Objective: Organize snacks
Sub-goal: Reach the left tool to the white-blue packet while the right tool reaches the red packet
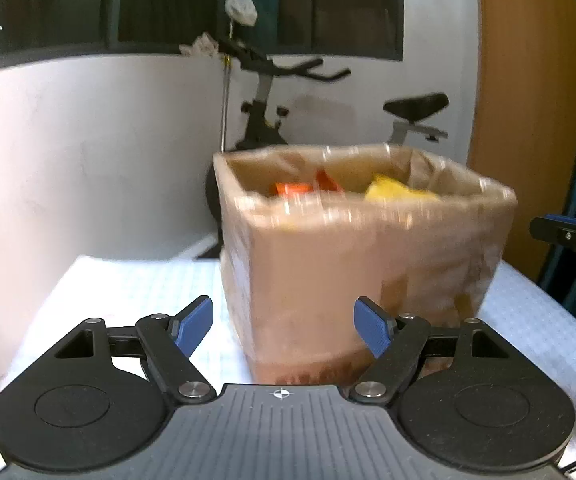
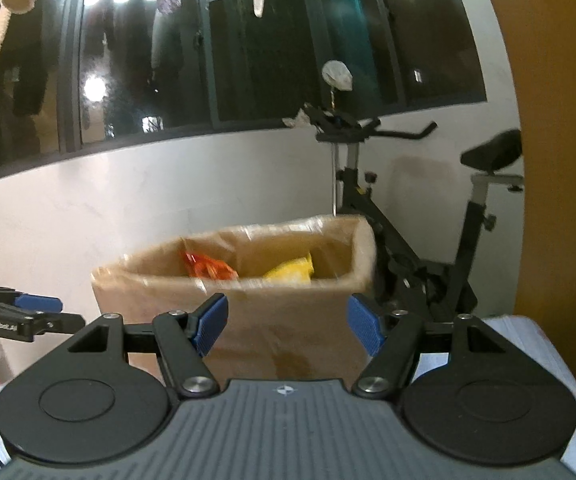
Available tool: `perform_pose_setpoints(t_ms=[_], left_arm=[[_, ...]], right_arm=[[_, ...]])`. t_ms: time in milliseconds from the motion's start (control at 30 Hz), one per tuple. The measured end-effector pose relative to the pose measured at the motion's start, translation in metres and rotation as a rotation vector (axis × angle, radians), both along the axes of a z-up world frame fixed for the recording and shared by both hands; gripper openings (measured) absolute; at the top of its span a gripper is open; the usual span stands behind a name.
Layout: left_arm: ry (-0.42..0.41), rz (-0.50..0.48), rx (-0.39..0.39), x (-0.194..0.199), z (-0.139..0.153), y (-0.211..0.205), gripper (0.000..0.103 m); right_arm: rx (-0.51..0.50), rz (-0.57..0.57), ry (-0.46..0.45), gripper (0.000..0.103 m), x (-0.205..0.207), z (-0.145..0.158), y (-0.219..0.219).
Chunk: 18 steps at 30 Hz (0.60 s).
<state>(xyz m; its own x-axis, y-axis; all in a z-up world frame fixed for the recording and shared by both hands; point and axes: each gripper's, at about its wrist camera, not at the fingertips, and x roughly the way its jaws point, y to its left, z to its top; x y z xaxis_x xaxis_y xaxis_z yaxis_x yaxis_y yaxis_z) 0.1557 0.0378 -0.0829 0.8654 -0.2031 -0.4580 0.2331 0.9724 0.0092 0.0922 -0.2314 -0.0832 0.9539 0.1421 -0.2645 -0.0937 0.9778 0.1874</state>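
Left wrist view: my left gripper [image 1: 283,330] is spread wide and empty, and so is my right gripper [image 2: 288,328]. Just ahead, on the white tablecloth [image 1: 139,292], stands the brown box [image 1: 360,256], with an orange packet [image 2: 207,266] and a yellow packet [image 2: 294,270] already inside. No loose snacks show, so I judge the sorting nearly done. Beyond is an exercise bike [image 2: 420,216].
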Motion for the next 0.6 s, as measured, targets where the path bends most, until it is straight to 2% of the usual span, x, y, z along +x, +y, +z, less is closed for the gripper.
perform_pose_setpoints(t_ms=[333, 500, 600], left_arm=[[0.118, -0.045, -0.007, 0.006, -0.059, -0.017, 0.078], [0.160, -0.104, -0.002, 0.015, -0.076, -0.036, 0.078], [0.185, -0.166, -0.001, 0.020, -0.085, -0.049, 0.079]], right_arm=[[0.026, 0.022, 0.181, 0.070, 0.005, -0.072, 0.003], [-0.025, 0.037, 0.251, 0.070, 0.016, -0.106, 0.010], [0.007, 0.008, 0.273, 0.070, 0.021, -0.121, 0.009]])
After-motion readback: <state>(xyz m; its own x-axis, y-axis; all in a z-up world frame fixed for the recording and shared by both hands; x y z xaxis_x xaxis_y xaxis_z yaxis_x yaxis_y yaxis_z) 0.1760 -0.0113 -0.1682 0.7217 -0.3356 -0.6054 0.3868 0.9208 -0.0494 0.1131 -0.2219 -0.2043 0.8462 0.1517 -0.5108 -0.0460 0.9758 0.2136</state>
